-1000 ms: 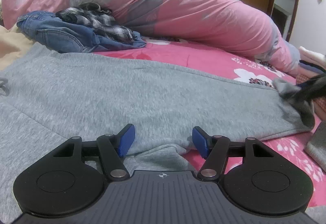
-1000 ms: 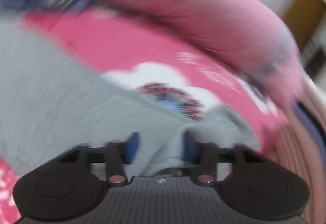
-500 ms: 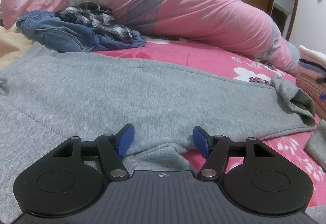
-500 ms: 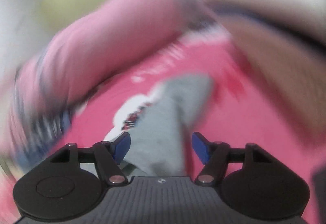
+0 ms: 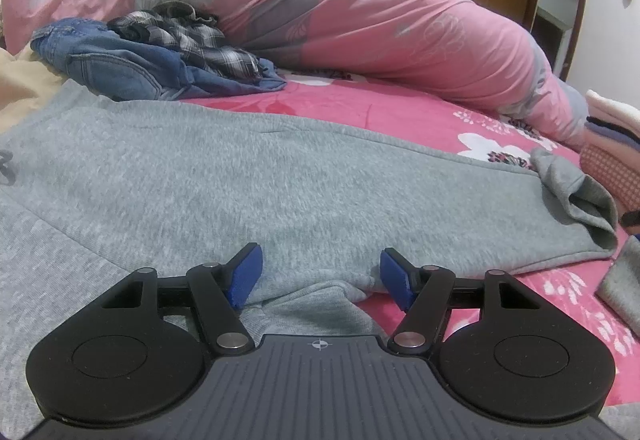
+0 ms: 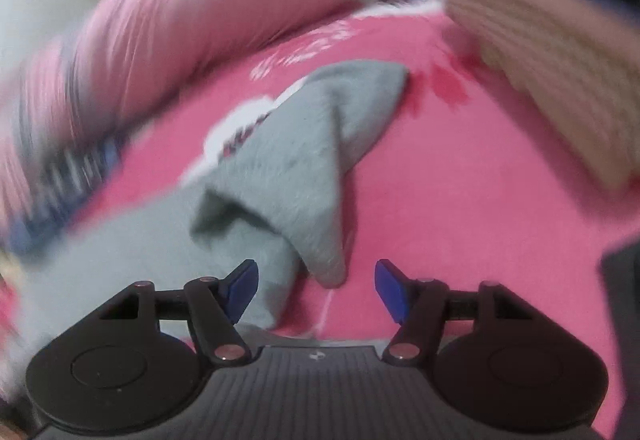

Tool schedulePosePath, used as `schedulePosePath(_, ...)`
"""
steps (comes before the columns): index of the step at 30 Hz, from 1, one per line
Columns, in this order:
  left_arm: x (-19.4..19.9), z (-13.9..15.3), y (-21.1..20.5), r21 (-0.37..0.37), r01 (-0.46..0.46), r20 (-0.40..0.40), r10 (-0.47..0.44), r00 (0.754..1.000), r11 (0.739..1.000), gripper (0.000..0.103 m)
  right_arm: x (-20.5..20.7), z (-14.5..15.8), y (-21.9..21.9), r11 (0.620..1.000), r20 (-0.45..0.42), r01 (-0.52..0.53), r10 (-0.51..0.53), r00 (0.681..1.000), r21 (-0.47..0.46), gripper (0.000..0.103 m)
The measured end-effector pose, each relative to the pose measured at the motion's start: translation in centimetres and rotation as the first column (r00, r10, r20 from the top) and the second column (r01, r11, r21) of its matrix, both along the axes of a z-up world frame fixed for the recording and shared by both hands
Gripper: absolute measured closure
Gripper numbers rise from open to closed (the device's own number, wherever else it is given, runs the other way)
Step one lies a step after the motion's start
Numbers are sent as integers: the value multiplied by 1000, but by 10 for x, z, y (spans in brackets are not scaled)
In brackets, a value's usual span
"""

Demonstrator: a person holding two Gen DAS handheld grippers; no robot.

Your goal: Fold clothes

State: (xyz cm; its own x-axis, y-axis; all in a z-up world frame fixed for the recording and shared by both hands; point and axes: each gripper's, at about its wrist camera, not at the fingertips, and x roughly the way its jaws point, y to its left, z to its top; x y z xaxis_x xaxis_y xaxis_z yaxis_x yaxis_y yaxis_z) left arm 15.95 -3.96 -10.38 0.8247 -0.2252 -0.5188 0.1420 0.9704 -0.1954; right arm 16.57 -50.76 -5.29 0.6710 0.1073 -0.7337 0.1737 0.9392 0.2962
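Note:
Grey sweatpants (image 5: 248,184) lie spread across the pink flowered bed (image 5: 400,112). One leg runs to the right and ends in a crumpled, folded-over cuff (image 5: 576,196). My left gripper (image 5: 318,276) is open and empty, low over the crotch of the pants. In the blurred right wrist view the same cuff (image 6: 320,160) lies just ahead of my right gripper (image 6: 316,290), which is open and empty above the bedsheet (image 6: 460,200).
A pile of blue jeans (image 5: 120,64) and a plaid shirt (image 5: 188,36) lies at the back left. A rolled pink and grey duvet (image 5: 360,12) runs along the far side. Folded clothes (image 5: 612,144) are stacked at the right edge. A second grey cloth piece (image 5: 624,280) lies front right.
My right gripper has let go of the cuff, opened, and pulled back. The cuff dropped onto the bed, crumpled. My left gripper has stayed put.

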Motion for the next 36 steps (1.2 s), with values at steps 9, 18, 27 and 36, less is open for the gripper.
schedulePosePath(9, 0, 0, 0, -5, 0, 0, 0, 1000, 1000, 37, 15, 3, 12, 916, 31, 20, -8, 999, -401, 91)
schedulePosePath(18, 0, 0, 2, -23, 2, 1, -2, 1000, 1000, 37, -30, -25, 15, 84, -130, -130, 3, 991, -988, 91)
schedulePosePath(27, 0, 0, 2, -25, 3, -1, -3, 1000, 1000, 37, -71, -98, -25, -90, -320, -330, -107, 941, -940, 89)
schedulePosePath(36, 1, 0, 3, -29, 5, -2, -5, 1000, 1000, 37, -109, -35, -37, 223, -161, -115, -200, 966, -968, 71)
